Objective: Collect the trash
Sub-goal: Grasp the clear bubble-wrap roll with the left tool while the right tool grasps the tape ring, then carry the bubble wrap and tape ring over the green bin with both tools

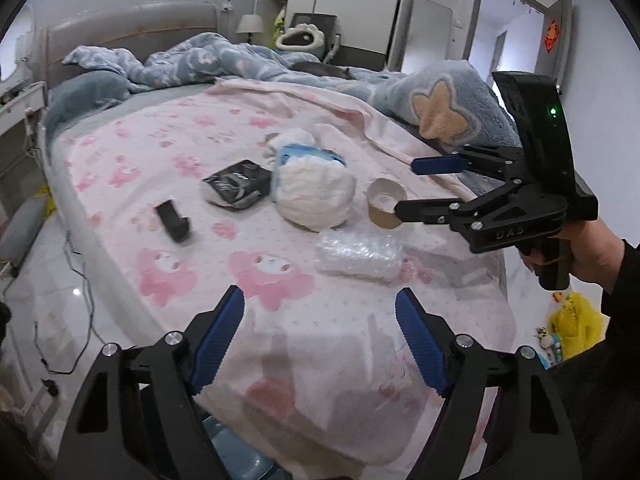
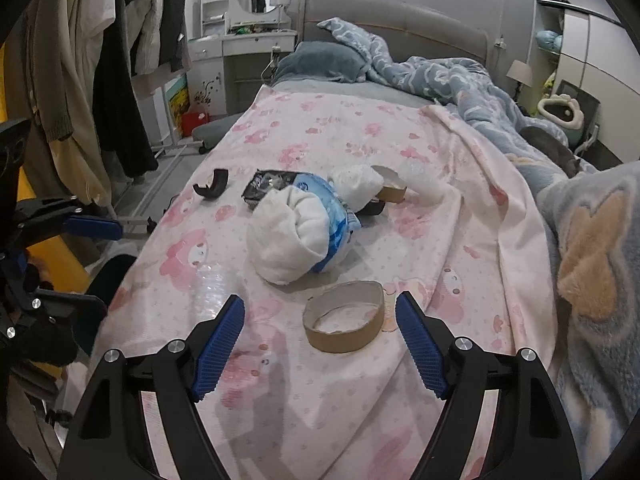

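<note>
While both tools hang over the near end of the pink cartoon-print bedspread (image 2: 448, 184), nothing is held yet. Right gripper (image 2: 320, 340) is seen with jaws spread wide, the brown cardboard tape-core ring (image 2: 342, 316) lying flat between the blue ribbed pads (image 2: 420, 344), nearer the right pad, not pressed by either. Left gripper (image 1: 320, 336) is also wide open and empty, aimed at the crinkled clear plastic wrap (image 1: 360, 254) lying just beyond its tips.

Other trash is spread farther up the bed: rolled white-and-blue diaper bundle (image 1: 312, 196) in the middle, black foil wrapper (image 1: 238, 184) to its left, small black curved plastic piece (image 1: 172, 220) further left. A second cardboard ring (image 2: 390, 188) is seen far behind the bundle in the right wrist view. Blue fleece blanket with a tan star (image 2: 592, 256) sits at the right edge, not trash.

Judged step: ring pickup by the right tool. Ring should be centred between the pads before closing, tips lowered until they straddle the wall, bedspread fabric kept out of the pinch. Thin cardboard is likely to buckle, so a gentle close is advised. For the plastic wrap, a deep bite is suggested, since the film is likely slippery and could slide out. No bin is visible in either view.
</note>
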